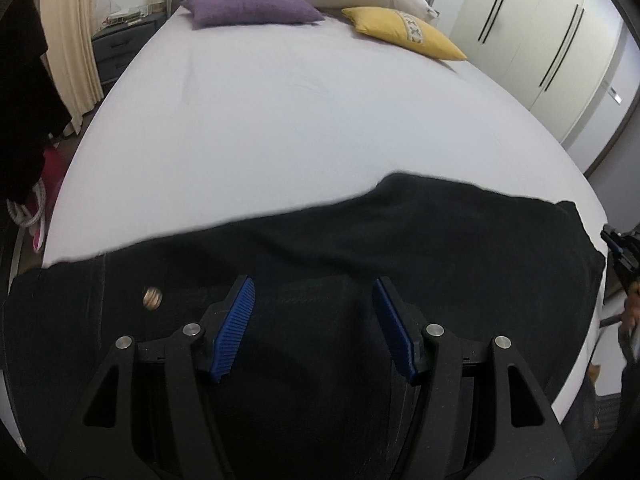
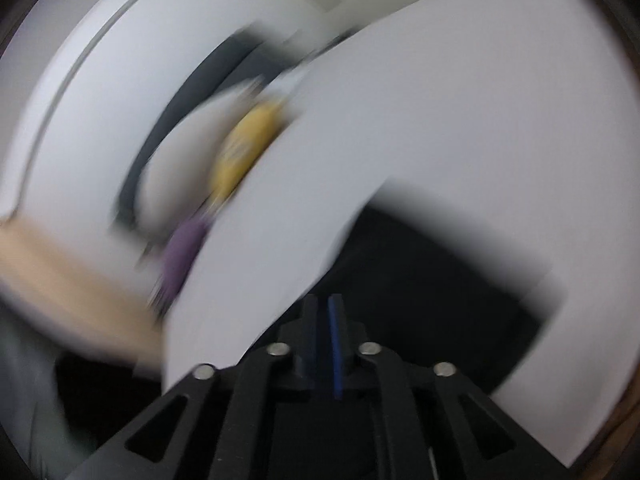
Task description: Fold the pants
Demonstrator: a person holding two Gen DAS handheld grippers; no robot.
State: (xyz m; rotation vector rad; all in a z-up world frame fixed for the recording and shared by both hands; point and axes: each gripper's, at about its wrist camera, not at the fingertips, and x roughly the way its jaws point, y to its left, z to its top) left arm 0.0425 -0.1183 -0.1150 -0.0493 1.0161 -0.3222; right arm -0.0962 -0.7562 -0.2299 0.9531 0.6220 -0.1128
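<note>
Black pants (image 1: 360, 240) flat across bed (image 1: 280, 120) — left tongs (image 1: 314, 300) spread, right tongs (image 2: 324, 312) seemingly near-closed, empty.

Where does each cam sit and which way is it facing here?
Left wrist: on the left claw, looking down its open fingers over the black pants and along the bed to the purple pillow and yellow pillow; the right claw shows at the right edge.
Right wrist: on the right claw, jaws nearly together, heavily blurred and tilted, facing the same bed and pants.
Shared: bed, pants, both pillows.
</note>
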